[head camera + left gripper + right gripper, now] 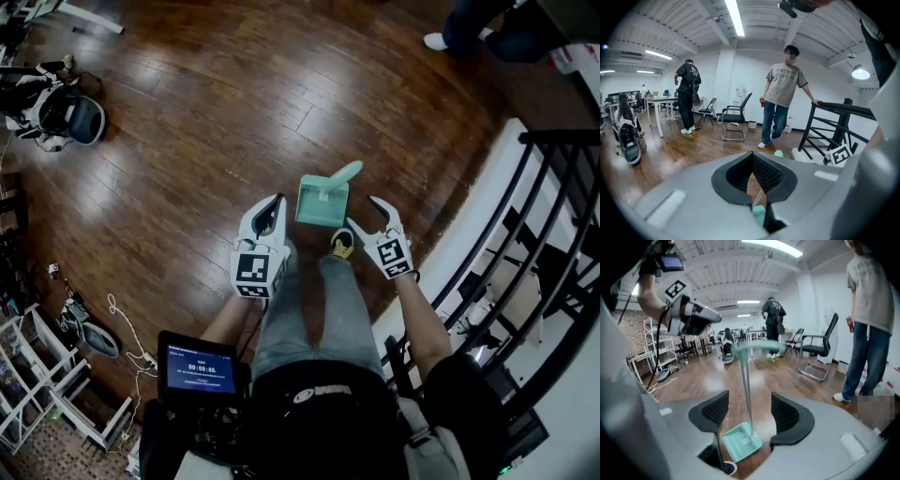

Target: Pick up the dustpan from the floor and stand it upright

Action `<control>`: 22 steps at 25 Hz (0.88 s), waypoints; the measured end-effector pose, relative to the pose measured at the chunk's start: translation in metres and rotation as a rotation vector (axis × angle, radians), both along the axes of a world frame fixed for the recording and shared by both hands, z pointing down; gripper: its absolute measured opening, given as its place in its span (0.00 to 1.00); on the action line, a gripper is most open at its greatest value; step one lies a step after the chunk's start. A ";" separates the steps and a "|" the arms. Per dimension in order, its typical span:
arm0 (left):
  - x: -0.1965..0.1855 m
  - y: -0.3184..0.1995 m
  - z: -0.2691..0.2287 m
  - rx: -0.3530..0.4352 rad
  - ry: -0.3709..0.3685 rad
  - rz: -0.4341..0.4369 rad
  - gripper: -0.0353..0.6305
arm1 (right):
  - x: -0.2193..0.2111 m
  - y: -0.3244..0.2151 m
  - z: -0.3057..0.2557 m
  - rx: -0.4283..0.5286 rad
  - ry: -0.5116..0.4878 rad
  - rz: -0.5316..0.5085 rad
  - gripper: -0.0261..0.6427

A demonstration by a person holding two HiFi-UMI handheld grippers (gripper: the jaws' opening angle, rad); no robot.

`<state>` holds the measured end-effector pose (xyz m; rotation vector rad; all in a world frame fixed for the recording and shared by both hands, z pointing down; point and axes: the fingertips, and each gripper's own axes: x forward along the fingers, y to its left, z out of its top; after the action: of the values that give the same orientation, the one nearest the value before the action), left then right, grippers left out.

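The teal dustpan (pixel 322 201) stands upright on the wooden floor just ahead of my feet, its long handle (pixel 347 172) pointing up. In the right gripper view its pan (pixel 741 441) and thin handle (pixel 746 380) show beyond the gap of my right gripper (pixel 750 416), which is open and touches nothing. From the head view, the right gripper (pixel 367 214) hovers just right of the pan and the left gripper (pixel 274 204) just left of it. My left gripper (pixel 752 157) has its pads together and holds nothing; a sliver of teal (pixel 758 213) shows below them.
A black stair railing (pixel 548 211) and a white ledge (pixel 469 234) run along the right. A person in a beige T-shirt (pixel 785 91) stands by the railing, with an office chair (pixel 736 119) nearby. A bag (pixel 58 114) lies far left. My shoe (pixel 342 245) is near the pan.
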<state>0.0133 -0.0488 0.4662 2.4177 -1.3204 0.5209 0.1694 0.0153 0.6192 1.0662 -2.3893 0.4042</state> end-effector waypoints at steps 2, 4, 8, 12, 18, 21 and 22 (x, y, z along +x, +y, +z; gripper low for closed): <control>0.009 0.011 -0.046 0.029 0.022 0.006 0.08 | 0.009 0.001 -0.086 0.097 -0.058 0.017 0.46; 0.021 0.026 -0.098 0.068 0.043 0.014 0.08 | 0.010 0.008 -0.174 0.177 -0.133 0.024 0.46; 0.052 0.025 -0.195 0.182 0.087 0.059 0.08 | -0.001 -0.007 -0.324 0.376 -0.270 0.037 0.45; 0.071 0.035 -0.260 0.302 0.108 0.167 0.08 | -0.024 -0.010 -0.402 0.475 -0.344 0.048 0.43; 0.068 0.042 -0.301 0.383 0.129 0.203 0.08 | -0.046 -0.007 -0.427 0.512 -0.307 0.143 0.06; 0.065 0.044 -0.300 0.406 0.097 0.223 0.08 | -0.055 -0.002 -0.424 0.481 -0.320 0.170 0.04; 0.065 0.046 -0.302 0.405 0.112 0.230 0.08 | -0.059 -0.002 -0.425 0.477 -0.323 0.174 0.04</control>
<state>0.0784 -0.0029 0.1642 2.9026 -1.2010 0.1786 0.1104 0.0134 0.1939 1.5231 -2.7699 0.0604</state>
